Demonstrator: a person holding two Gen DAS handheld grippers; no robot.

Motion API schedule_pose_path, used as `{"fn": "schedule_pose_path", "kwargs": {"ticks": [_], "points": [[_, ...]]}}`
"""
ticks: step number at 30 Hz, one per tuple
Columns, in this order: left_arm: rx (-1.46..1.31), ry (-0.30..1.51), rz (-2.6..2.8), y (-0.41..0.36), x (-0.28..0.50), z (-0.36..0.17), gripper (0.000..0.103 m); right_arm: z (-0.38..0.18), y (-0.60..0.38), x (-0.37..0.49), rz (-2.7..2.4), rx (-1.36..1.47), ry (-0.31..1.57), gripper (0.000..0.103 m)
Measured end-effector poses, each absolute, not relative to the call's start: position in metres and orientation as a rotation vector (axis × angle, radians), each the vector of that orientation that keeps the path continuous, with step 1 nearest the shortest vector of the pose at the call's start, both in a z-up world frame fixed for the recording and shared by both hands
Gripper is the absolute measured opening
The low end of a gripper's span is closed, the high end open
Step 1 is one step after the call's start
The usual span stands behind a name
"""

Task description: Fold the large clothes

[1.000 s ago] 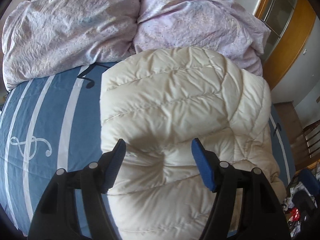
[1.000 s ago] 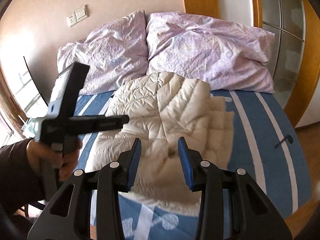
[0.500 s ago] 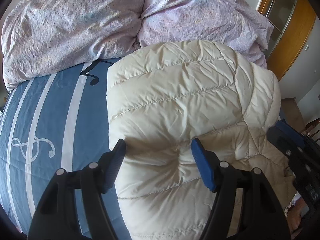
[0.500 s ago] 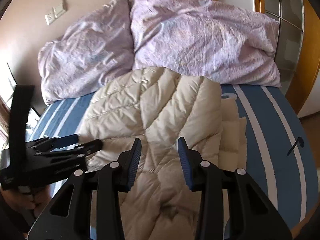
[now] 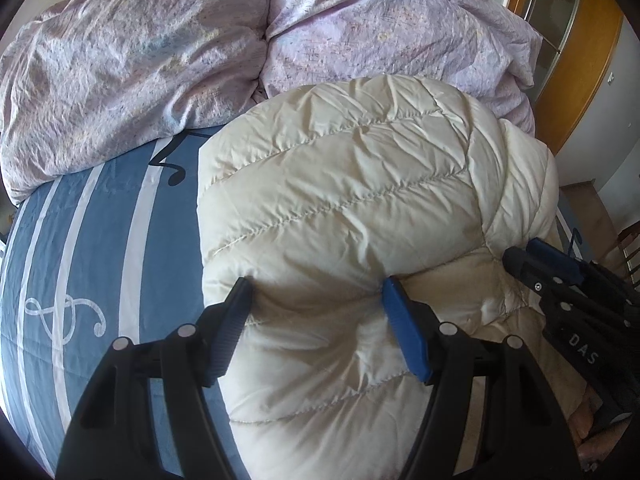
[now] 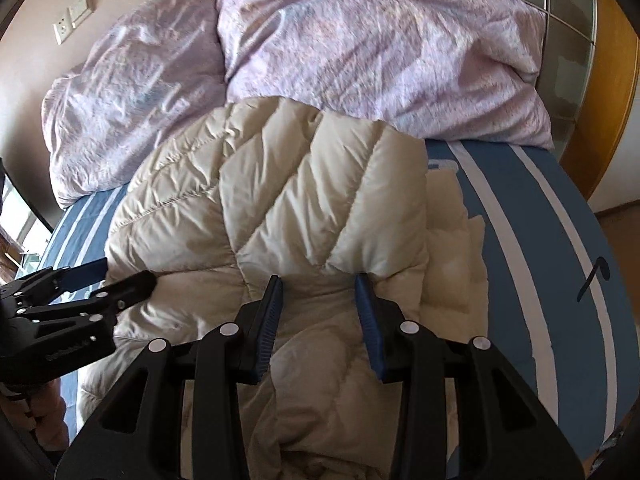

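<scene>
2 grippers are working over a cream quilted down jacket (image 5: 352, 208) that is lying puffed and partly folded on the blue white-striped bedsheet (image 5: 112, 248), just below 2 lilac crumpled pillows (image 5: 132, 52). The left gripper (image 5: 316, 300) is standing wide open, pads pressing into the padding without pinching it; the right gripper (image 6: 320, 292) is hanging about half open over the fold, holding nothing. The fold seems partway done; next, each probably needs to pinch a real edge.
</scene>
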State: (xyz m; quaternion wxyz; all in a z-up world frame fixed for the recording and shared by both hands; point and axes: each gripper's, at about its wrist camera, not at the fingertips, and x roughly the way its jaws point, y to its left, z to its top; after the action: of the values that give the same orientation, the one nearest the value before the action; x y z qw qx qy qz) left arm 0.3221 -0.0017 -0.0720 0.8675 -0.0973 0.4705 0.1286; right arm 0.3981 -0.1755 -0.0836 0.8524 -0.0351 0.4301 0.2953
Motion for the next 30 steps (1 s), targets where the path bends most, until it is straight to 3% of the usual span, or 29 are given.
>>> {"fn": "schedule_pose_path", "kwargs": {"ticks": [30], "points": [[-0.134, 1.041, 0.272, -0.013, 0.344, -0.102, 0.073, -0.128, -0.183, 0.418, 0.587, -0.032, 0.977, 0.037]]}}
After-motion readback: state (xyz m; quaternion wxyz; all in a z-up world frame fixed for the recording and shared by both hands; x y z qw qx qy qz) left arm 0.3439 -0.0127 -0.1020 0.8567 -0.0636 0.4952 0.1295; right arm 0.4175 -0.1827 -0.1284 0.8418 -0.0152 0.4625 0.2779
